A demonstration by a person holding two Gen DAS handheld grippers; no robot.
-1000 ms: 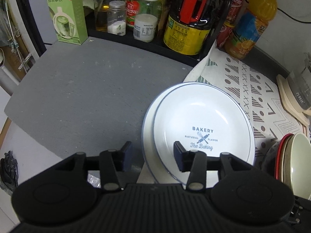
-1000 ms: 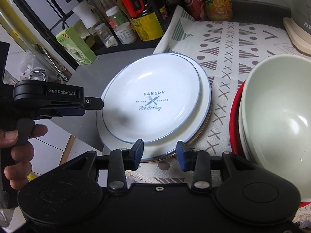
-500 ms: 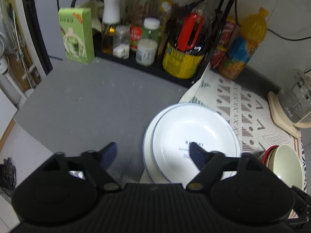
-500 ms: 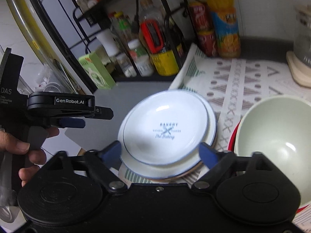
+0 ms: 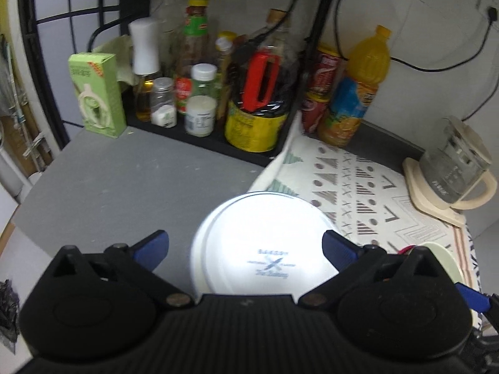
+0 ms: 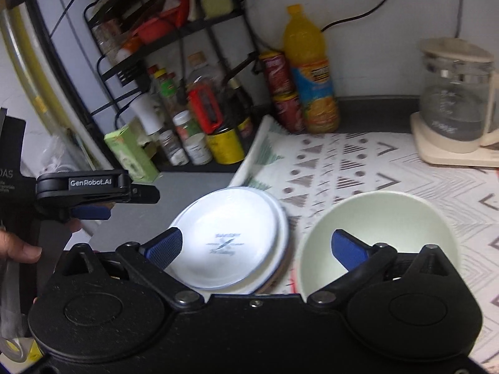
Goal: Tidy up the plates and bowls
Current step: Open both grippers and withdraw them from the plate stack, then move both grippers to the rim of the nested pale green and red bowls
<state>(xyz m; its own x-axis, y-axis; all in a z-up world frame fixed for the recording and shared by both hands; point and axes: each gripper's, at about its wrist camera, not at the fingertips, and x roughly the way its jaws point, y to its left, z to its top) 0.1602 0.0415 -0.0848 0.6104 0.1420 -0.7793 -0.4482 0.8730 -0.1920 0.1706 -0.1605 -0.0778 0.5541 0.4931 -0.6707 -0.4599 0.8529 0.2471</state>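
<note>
- Plates [image 5: 265, 243] lie stacked, the top one white with a blue "Bakery" print, straight ahead of the left gripper [image 5: 245, 247] and between its two blue fingertips, below them and untouched.
- The left gripper's jaws stand wide apart and hold nothing.
- The right gripper [image 6: 260, 247] also has its jaws spread wide and empty; the plate stack [image 6: 230, 240] sits ahead of its left fingertip.
- A pale green bowl [image 6: 379, 227] sits ahead of the right fingertip of that gripper, nested in a red-rimmed one whose edge barely shows, just beside the plates.
- Both stacks rest on a patterned cloth [image 6: 343, 168]; the plates overhang onto the grey counter [image 5: 118, 184].
- Beyond the jaws stand a black condiment rack [image 5: 202, 137], an orange juice bottle [image 6: 312, 78] and a glass kettle [image 6: 457, 96].
- The left gripper [image 6: 96, 193] shows left of the right jaws, in a hand [image 6: 18, 246].
</note>
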